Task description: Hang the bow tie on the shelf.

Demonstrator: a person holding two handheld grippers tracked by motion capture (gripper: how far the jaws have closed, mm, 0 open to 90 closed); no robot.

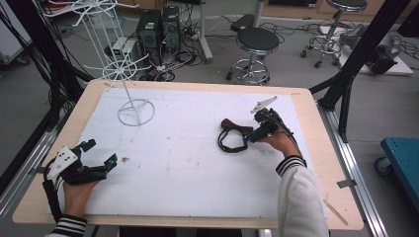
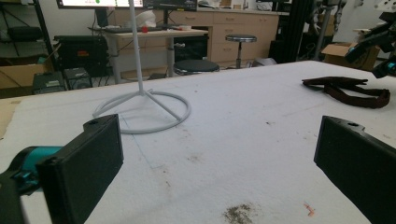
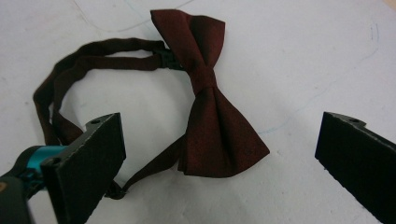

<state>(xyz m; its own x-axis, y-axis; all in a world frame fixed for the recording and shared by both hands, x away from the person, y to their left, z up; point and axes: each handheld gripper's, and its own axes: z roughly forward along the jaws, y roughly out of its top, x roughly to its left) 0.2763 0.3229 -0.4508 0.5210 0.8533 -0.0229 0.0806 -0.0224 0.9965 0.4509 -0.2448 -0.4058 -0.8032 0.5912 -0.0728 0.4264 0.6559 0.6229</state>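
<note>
The right tongs are held spread wide at center right of the high view, the bow tie lying flat between and just beyond them, untouched. The left tongs, also spread, hover lower left. Bare counter separates them; a wire stand is seen upper left.

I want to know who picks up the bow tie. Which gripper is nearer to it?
Right. The right gripper hovers open just over the bow tie, jaws either side of it. The left gripper sits open near the table's left edge, far from it.
</note>
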